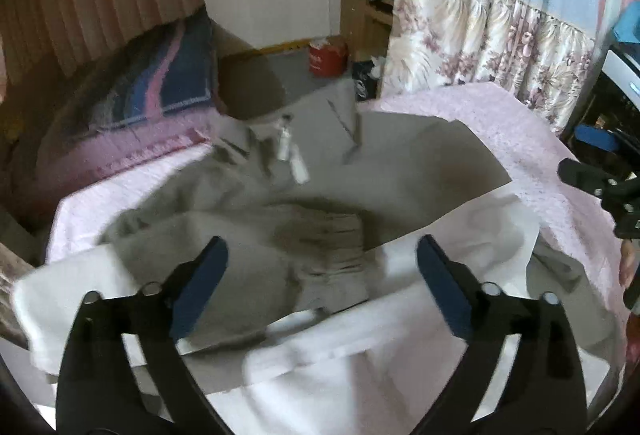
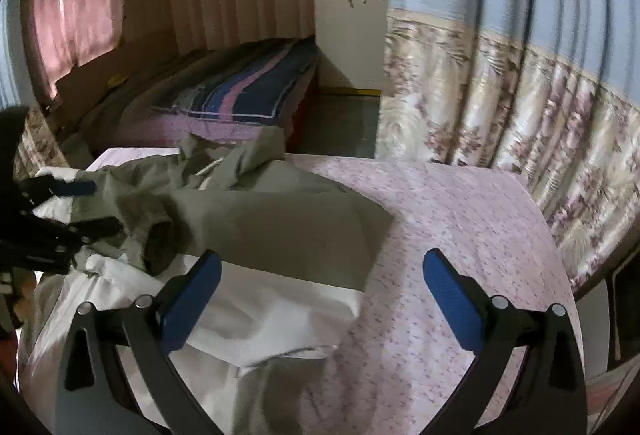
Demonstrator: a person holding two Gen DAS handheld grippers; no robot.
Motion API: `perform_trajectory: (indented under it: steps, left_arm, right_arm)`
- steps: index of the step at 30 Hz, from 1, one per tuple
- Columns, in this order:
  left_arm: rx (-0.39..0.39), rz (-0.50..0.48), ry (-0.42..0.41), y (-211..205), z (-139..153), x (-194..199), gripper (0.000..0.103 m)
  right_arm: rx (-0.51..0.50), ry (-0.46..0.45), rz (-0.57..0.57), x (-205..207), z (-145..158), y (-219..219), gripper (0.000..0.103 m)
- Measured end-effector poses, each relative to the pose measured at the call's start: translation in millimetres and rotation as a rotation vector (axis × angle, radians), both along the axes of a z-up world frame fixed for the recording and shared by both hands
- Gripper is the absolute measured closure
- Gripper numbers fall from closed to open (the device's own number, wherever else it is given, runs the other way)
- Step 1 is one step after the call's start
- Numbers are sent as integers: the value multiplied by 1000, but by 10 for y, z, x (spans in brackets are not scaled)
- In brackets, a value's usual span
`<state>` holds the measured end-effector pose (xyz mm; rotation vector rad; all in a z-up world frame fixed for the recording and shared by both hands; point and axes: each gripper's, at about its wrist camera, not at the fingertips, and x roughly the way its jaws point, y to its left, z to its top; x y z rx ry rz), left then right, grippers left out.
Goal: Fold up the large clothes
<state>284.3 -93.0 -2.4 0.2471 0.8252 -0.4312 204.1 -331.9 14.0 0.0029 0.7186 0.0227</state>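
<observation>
Work surface: a table under a pink flowered cloth (image 2: pixel 460 219), its bare stretch lying to the right of the clothing.
Curtain: a blue and floral curtain (image 2: pixel 520 83) hangs just behind the table's far right edge.
Bed: a bed with a blue and pink striped blanket (image 2: pixel 248 91) stands beyond the table, against the pink wall.
Garment: a large grey-green jacket (image 2: pixel 272 219) with white lining (image 2: pixel 256 319) lies spread on the cloth, one flat panel folded over with a straight edge toward the right, the rest bunched on the left; the lining is turned out along the near side.
Cuff: a ribbed knit cuff (image 1: pixel 332 239) rests on the jacket's middle, crumpled.
Toggles: white cord ends (image 1: pixel 298 165) lie near the jacket's far edge, blurred.
Red bucket: a red container (image 1: pixel 327 55) sits on the floor by the white wardrobe.
Left gripper (image 1: pixel 322 275): jaws spread wide, nothing between the blue pads; it hangs over the cuff and lining, apart from the fabric.
Right gripper (image 2: pixel 320 291): jaws spread wide, empty; it hangs over the folded panel's near corner, where jacket meets cloth.
</observation>
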Motion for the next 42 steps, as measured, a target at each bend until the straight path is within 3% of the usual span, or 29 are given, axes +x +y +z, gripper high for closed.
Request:
perform_trajectory:
  steps: [6,11,16,20,25,29,33,34,37,42]
  left_arm:
    - [71,98,-85,653,116,-72,3]
    - [23,231,-119,1455,102,13,3]
    - [-4,312,-143,2046,60,18,3]
    - [-18,357,-144,2501,-48,24,3]
    - [-19,394,-105,2809,-278,145,3]
    - [-41,404,-61,2919,-466,239,3]
    - [-47,409,-62,2891,-478,281,3]
    - [-45,408,-62,2888,-469,281,3]
    - [-40,407,-73,2835,-388,264,3]
    - [-65,418,-121,2759,-63,152,3]
  right_arm:
    - [67,32,102,130,26,439,2]
    - [99,42,146,284,-11,814,2]
    - [149,78,140,439,-271,1099,4]
    - [173,111,161,532,-473,1293,19]
    - [186,162,173,654,-700,1474,23]
    - [205,189,197,757,-850,1554,46]
    - [214,190,229,877,-931,1658,68]
    - [199,172,235,883,-901,1680,78]
    - [150,103,243,863,-678,1691,89]
    - [23,-137,196,657,183,1408,91]
